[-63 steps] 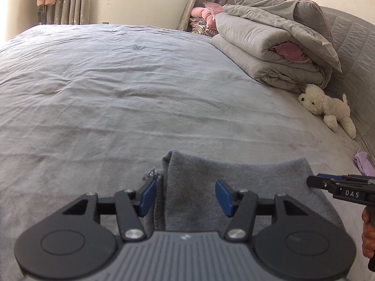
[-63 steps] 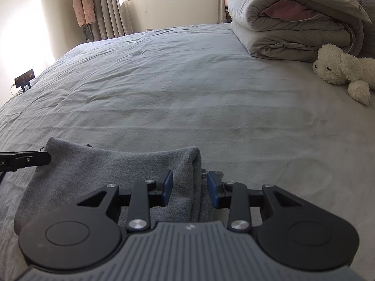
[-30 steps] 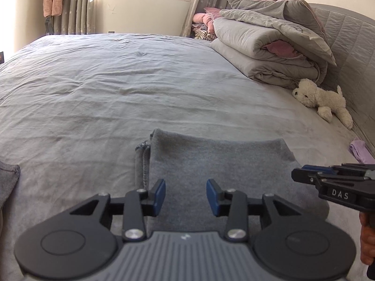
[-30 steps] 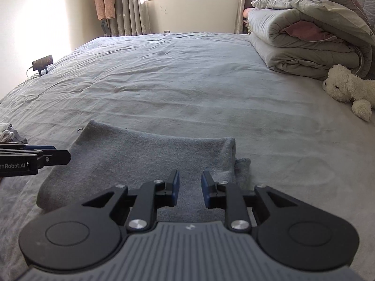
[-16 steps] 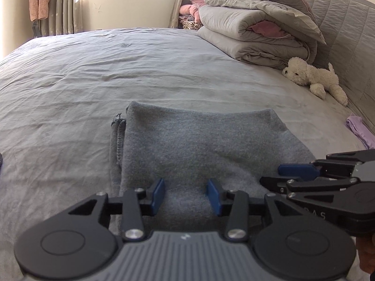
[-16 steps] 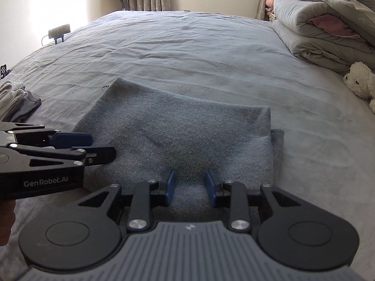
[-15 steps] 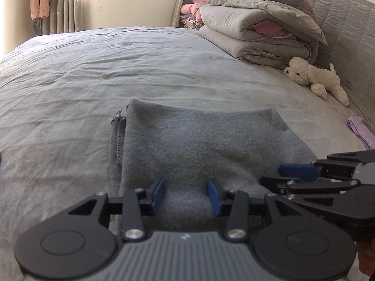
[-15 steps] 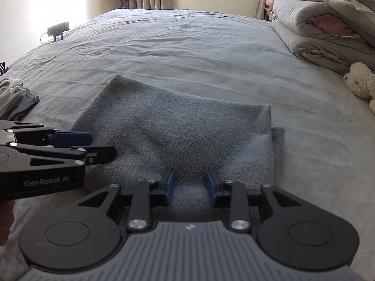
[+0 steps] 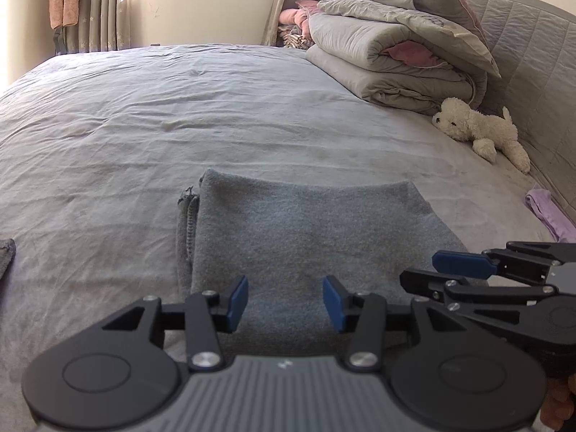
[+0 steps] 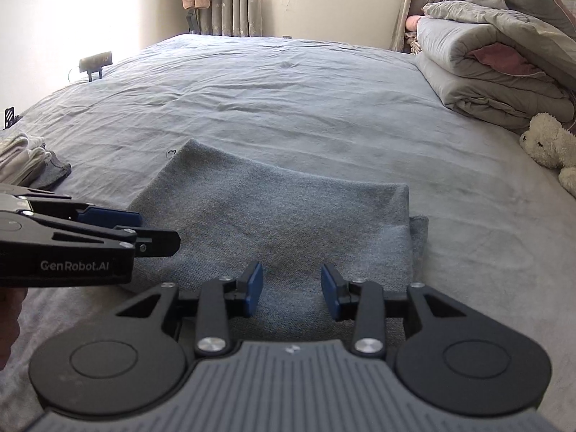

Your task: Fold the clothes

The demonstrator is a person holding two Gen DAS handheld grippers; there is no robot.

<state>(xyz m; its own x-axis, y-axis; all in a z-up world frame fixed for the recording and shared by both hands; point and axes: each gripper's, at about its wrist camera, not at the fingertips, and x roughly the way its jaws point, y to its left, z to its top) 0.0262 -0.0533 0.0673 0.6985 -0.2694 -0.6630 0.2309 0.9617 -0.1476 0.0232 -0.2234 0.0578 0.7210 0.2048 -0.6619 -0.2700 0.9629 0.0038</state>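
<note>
Closest in, both grippers hover side by side over the near edge of the folded grey garment (image 9: pixel 306 230), which lies flat on the grey bed (image 9: pixel 144 126). The left gripper (image 9: pixel 285 302) has its blue fingers (image 9: pixel 238 297) spread and opening, nothing pinched, just fabric showing under the gap. Same deal with the right gripper (image 10: pixel 291 289): fingers (image 10: pixel 253 289) parted and opening, not pressing on the cloth. Each view catches the other gripper poking in from the side, and in the right view you can read GenRobot.AI on the left one. The left view shows the garment's ribbed hem bunched along its left side, plus a purple cloth (image 9: pixel 543 212) by the quilted headboard (image 9: pixel 532 54), which the right view doesn't get. The right view alone shows a stack of folded clothes (image 10: pixel 25 160) at the far left edge of the bed. Further back, both show the white plush dog (image 9: pixel 478 131) and the rolled grey duvet (image 9: pixel 396 50), then the curtains (image 10: pixel 230 0) by the window.
</note>
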